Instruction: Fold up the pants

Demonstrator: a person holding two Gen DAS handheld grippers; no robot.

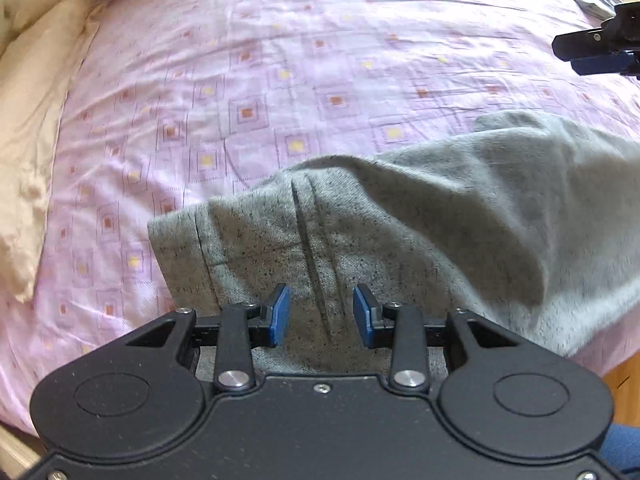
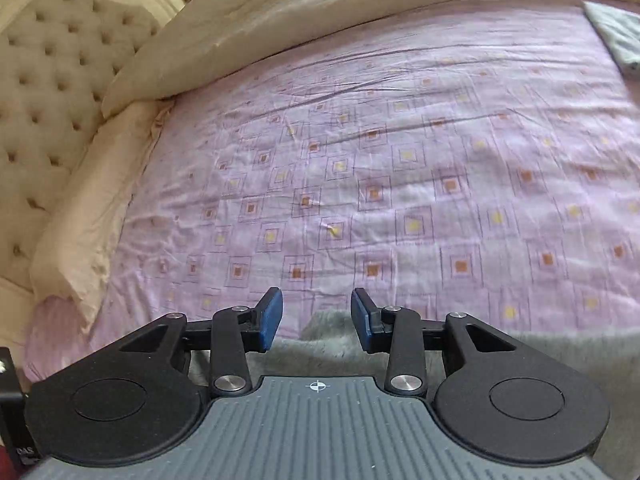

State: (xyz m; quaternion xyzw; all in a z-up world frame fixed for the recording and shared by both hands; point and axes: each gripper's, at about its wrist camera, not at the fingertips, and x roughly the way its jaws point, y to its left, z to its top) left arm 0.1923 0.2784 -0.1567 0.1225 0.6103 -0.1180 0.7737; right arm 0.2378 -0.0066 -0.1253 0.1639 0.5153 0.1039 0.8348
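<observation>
We look down on a bed whose pink sheet (image 2: 400, 184) is printed with nested squares, orange and yellow at their centres, and lightly creased; along its left side runs a cream quilt (image 2: 100, 208), bunched and rolled at the edge; beyond that stands a cream tufted headboard (image 2: 52, 92) with button dimples and a carved top; at the far right corner of the sheet lies a folded grey cloth (image 2: 618, 36); a strip of wooden floor (image 1: 624, 380) shows past the bed's near edge.

The pants (image 1: 400, 232) are heather grey knit, speckled dark; they lie at the near edge of the bed, spreading to the right, with a stitched hem band on the left and a long seam running down the middle; the fabric is rumpled into soft folds, and its right part is blurred.

We see our left tool (image 1: 322, 314) above the seam, its blue pads parted, with nothing gripped between them; our right tool (image 2: 316, 316) hangs over the sheet by the pants' edge, jaws apart and empty.
</observation>
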